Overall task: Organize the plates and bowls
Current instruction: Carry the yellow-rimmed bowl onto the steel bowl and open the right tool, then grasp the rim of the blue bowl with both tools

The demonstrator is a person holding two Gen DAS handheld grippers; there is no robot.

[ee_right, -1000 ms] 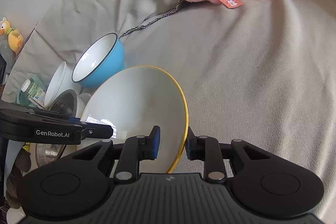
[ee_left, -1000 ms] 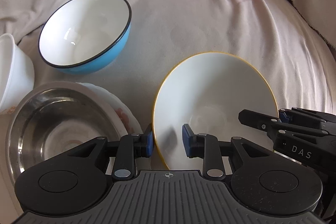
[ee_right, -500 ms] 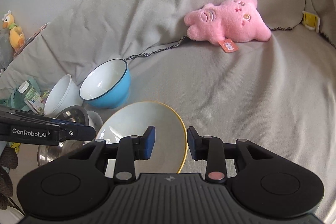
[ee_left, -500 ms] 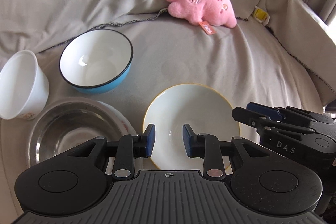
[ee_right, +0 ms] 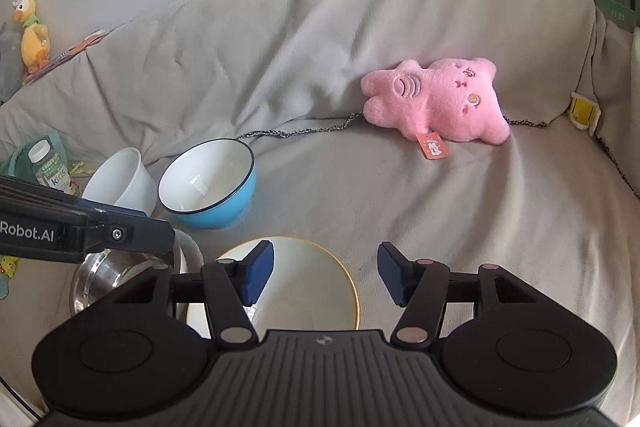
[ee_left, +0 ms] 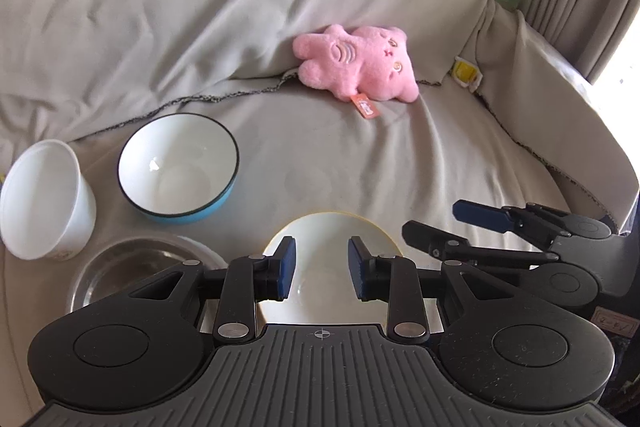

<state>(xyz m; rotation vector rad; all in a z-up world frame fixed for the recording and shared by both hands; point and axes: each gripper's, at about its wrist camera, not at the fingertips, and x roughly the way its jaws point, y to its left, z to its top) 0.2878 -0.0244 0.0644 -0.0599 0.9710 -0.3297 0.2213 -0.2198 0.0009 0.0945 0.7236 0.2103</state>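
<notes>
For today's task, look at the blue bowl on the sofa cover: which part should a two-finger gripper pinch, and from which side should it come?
Pinch the thin dark rim of the blue bowl, one finger inside and one outside. It sits upright and open-topped, too wide to span. Its right side faces bare sofa cover; the white cup crowds its left and the steel bowl its near side. So coming down from above on the right is probably best.

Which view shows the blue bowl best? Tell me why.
The left wrist view: it looks down into the blue bowl, showing the whole dark rim, white inside and a strip of blue wall. The right wrist view shows it too, unblocked but smaller and more side-on, with more blue wall and less inside.
</notes>
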